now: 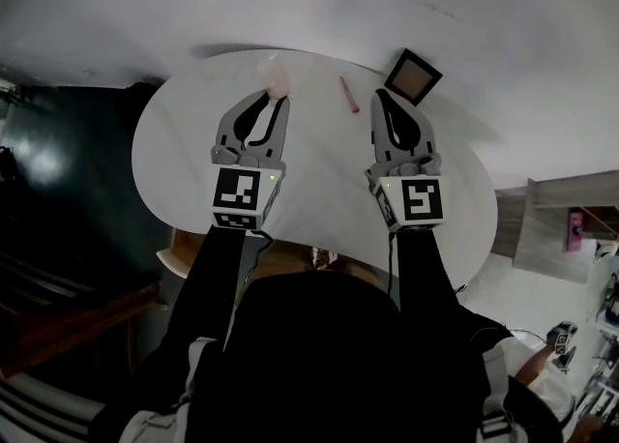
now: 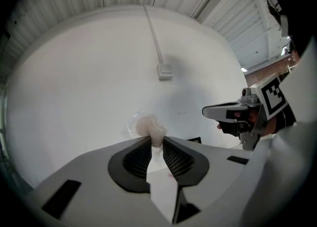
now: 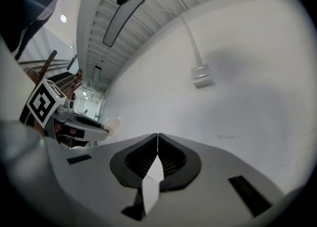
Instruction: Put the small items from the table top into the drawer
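My left gripper [image 1: 278,96] is over the far left part of the round white table [image 1: 319,199]. It is shut on a small pale pink item in a clear wrapper [image 1: 274,73], which sticks out past the tips [image 2: 148,127]. My right gripper [image 1: 378,93] hovers beside it on the right, jaws shut with nothing between them [image 3: 157,134]. A thin red pen [image 1: 348,95] lies on the table between the two grippers' tips. A dark-framed square piece with a tan centre [image 1: 413,76] rests at the table's far right edge. No drawer shows plainly.
A white wall stands behind the table, with a cable duct and a small socket box [image 2: 165,71]. A wooden part [image 1: 184,252] shows under the table's near left edge. A shelf unit [image 1: 566,223] stands on the right and dark floor lies on the left.
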